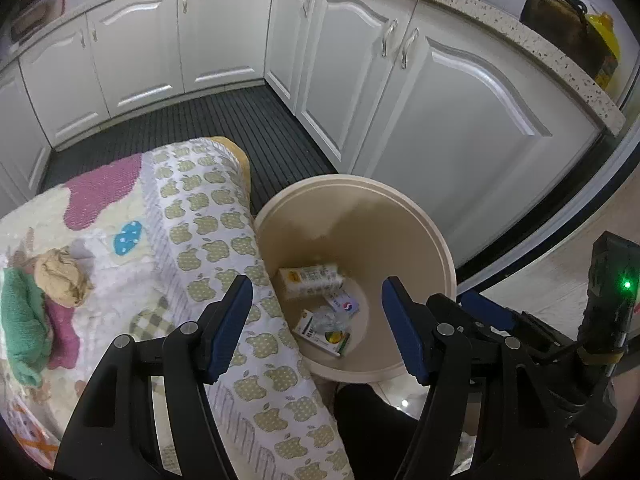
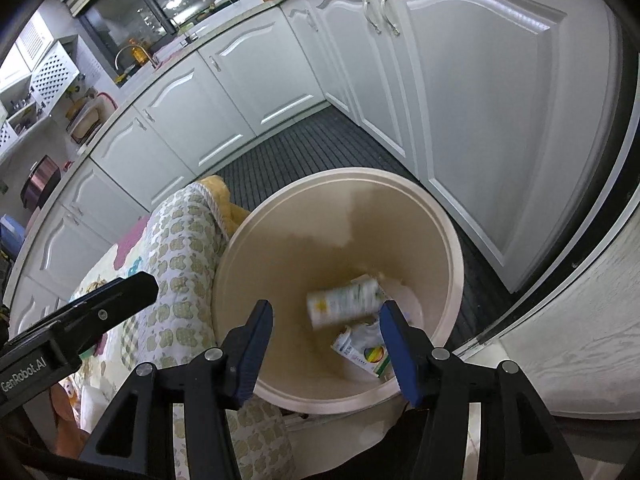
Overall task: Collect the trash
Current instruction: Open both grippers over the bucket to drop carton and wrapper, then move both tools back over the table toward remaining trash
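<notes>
Both tongs, left (image 1: 316, 330) and right (image 2: 326, 354), gape wide and hold nothing above the bin (image 2: 456, 256). Boxes (image 1: 312, 278) and a carton (image 2: 366, 354) lie at its bottom. A crumpled wad (image 1: 60, 282) rests on the quilt (image 1: 208, 220) beside the bin.

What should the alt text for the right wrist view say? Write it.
An open hand-held gripper hangs over a beige bin holding a blurred carton and a box. A quilt lies left of the bin, with white cabinets behind.
</notes>
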Tool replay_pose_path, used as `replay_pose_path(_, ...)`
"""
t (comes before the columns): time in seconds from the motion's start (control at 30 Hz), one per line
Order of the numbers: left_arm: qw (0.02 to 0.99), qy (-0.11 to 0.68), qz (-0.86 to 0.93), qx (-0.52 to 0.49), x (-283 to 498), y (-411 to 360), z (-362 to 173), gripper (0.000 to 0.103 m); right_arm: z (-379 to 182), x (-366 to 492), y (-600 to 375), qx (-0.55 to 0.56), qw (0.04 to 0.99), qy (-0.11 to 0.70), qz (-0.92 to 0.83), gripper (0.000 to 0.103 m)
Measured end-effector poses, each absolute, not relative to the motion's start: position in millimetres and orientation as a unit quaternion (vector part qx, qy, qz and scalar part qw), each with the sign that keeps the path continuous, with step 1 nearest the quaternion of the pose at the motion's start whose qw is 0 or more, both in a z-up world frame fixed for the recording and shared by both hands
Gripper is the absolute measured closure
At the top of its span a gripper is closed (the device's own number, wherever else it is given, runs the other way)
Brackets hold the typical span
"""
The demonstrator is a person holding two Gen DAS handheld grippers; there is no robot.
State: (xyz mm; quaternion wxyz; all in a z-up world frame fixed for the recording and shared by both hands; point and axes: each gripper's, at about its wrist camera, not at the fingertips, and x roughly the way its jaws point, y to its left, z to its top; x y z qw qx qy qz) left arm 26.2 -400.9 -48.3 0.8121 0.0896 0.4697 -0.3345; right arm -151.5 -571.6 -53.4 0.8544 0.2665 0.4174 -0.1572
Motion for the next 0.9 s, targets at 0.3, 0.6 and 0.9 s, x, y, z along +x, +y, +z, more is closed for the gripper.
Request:
replay_pose_path(0.3,0.831,0.449,-0.317,0.092,19,-379,-33,0.037,-43,-152,-556,0.253,0.862,0.413,-0.149,0.049)
replay_pose_path(0.6,0.848,0.433,-0.291,0.088,16,-346,-21,0.037,-32,-147,-529,0.234,0.871,0.412,-0.132,0.049)
replay_pose_path(0.9,0.863,0.427,-0.261,0.073,17,-297,-8,0.037,-16,-136,-490,0.213,0.881,0.408,-0.106,0.044)
